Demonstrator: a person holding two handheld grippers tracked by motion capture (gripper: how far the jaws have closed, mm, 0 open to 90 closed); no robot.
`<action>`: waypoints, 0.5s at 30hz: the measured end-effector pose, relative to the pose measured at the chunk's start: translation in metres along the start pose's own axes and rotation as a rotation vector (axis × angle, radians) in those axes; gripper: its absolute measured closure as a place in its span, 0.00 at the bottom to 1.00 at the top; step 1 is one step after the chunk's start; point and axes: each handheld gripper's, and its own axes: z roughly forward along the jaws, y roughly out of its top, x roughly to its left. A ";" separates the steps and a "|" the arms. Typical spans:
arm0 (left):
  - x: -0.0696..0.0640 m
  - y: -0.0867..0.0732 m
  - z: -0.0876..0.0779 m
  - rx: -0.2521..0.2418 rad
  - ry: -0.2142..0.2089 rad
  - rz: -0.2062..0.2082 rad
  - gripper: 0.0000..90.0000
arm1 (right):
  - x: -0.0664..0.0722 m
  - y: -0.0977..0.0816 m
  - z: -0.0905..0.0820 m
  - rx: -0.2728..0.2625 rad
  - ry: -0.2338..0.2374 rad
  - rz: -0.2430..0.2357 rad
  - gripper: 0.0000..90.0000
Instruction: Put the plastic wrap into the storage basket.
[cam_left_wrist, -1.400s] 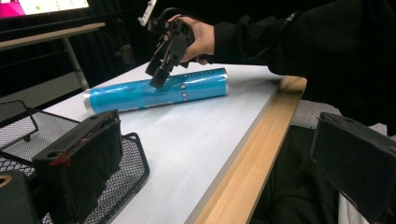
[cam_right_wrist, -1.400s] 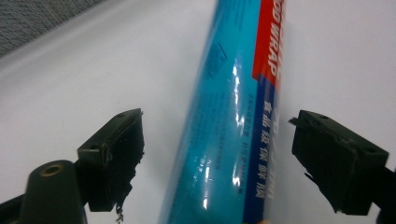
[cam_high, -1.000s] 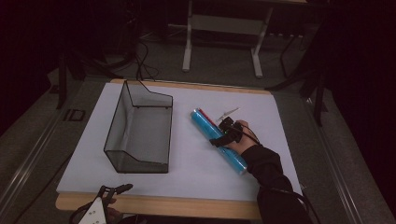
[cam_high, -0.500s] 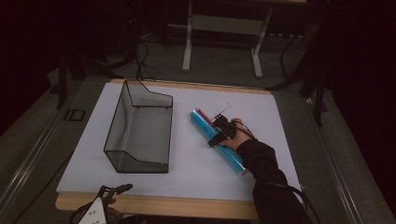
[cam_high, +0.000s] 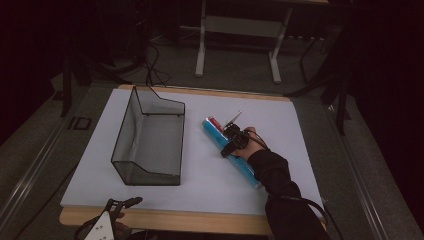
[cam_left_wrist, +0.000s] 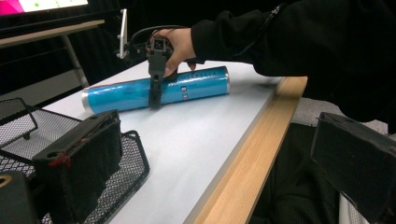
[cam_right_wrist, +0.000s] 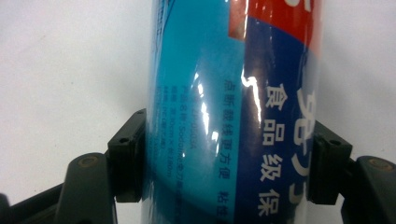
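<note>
Right gripper (cam_right_wrist: 226, 172) just closed, clamping blue roll (cam_right_wrist: 233, 102) mid-table; left gripper (cam_high: 117, 210) seemingly open past front edge.

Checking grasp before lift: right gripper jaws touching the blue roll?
Touching. In the right gripper view both pads of the right gripper press the blue roll's sides, no gap.

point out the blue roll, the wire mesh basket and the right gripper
blue roll (cam_left_wrist: 196, 84): left gripper view, on its blue wrapper near the right end.
wire mesh basket (cam_high: 131, 116): high view, on its left wall.
right gripper (cam_high: 227, 148): high view, at its jaws clamped across the roll.
</note>
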 end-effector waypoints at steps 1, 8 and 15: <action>0.000 0.000 0.000 0.000 0.000 0.000 0.03 | 0.000 0.000 0.000 0.000 -0.003 0.000 0.34; 0.000 0.000 0.000 -0.001 0.001 -0.001 0.03 | -0.001 0.000 -0.013 -0.055 0.011 0.013 0.35; 0.000 0.000 0.000 -0.005 0.003 0.003 0.03 | 0.002 0.004 -0.035 -0.126 0.020 0.018 0.35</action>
